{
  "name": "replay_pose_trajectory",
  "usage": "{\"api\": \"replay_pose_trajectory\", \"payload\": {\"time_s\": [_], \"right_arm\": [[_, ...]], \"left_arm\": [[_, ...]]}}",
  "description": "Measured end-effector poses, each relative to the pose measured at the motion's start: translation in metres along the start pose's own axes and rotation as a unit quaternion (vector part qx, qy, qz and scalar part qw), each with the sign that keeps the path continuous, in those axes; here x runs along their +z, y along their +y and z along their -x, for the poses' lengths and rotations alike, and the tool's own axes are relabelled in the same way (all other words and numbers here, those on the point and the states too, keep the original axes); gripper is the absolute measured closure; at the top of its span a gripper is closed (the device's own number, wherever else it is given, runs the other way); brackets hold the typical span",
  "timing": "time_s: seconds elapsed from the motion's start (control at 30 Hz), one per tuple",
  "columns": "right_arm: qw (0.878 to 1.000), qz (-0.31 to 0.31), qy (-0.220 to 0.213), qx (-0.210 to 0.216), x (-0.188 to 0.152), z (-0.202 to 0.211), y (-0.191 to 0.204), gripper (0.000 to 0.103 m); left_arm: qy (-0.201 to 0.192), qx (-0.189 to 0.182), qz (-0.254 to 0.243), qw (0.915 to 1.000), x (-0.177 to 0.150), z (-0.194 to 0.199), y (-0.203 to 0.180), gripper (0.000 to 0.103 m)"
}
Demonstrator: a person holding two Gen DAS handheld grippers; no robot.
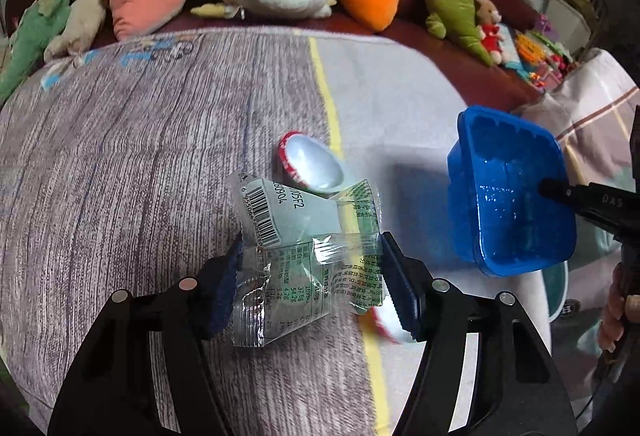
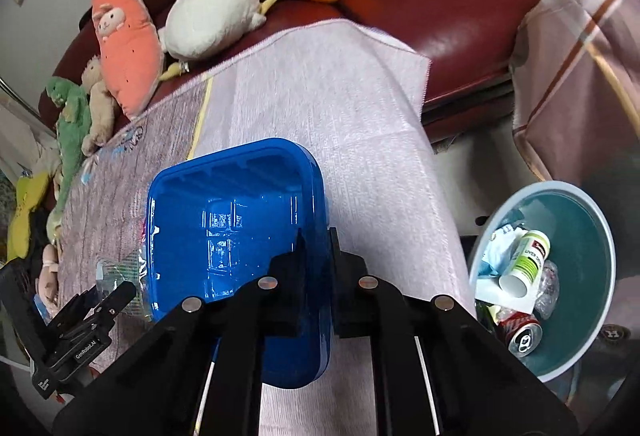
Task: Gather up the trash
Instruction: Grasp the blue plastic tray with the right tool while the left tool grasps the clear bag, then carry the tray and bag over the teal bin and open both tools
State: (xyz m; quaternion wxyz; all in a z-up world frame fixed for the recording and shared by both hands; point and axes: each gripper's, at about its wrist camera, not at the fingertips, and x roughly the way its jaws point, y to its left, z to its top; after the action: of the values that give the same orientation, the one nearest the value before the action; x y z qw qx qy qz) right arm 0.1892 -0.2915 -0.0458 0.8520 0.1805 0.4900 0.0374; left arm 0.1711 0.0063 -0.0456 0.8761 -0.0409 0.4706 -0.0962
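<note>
Your left gripper (image 1: 310, 278) half open around a clear snack wrapper (image 1: 296, 256), your right gripper (image 2: 316, 276) clamped on the blue plastic tray's (image 2: 240, 220) rim, teal trash bin (image 2: 592, 236) just beside.

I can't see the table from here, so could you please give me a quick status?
Left gripper open around clear wrapper. Right gripper shut on blue tray. Bin beside table. Nothing blocking.

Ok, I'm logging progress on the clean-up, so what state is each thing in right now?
Left hand-held gripper: open around the clear wrapper.
Clear wrapper: crumpled, empty, between the fingers.
Right hand-held gripper: shut on the blue tray's rim.
Blue tray: tilted, empty.
Red-rimmed cup: tipped on its side, empty.
Trash bin: open, partly filled.
</note>
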Motion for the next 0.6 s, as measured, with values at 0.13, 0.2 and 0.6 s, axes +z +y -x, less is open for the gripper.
{"api": "replay_pose_trajectory", "payload": {"time_s": [0.13,0.2,0.6], "right_arm": [[1.0,-0.008,-0.014,0.005,-0.003,0.02,-0.01,0.094],[1.0,-0.014,-0.02,0.007,-0.004,0.028,-0.017,0.094],[0.995,-0.075,-0.063,0.002,-0.02,0.081,-0.089,0.094]], "left_arm": [[-0.009,-0.01,-0.013,0.9998,0.001,0.014,-0.017,0.038],[-0.013,-0.013,-0.019,0.9996,0.001,0.019,-0.026,0.038],[-0.009,-0.071,-0.1,0.9925,-0.001,0.036,-0.112,0.037]]}}
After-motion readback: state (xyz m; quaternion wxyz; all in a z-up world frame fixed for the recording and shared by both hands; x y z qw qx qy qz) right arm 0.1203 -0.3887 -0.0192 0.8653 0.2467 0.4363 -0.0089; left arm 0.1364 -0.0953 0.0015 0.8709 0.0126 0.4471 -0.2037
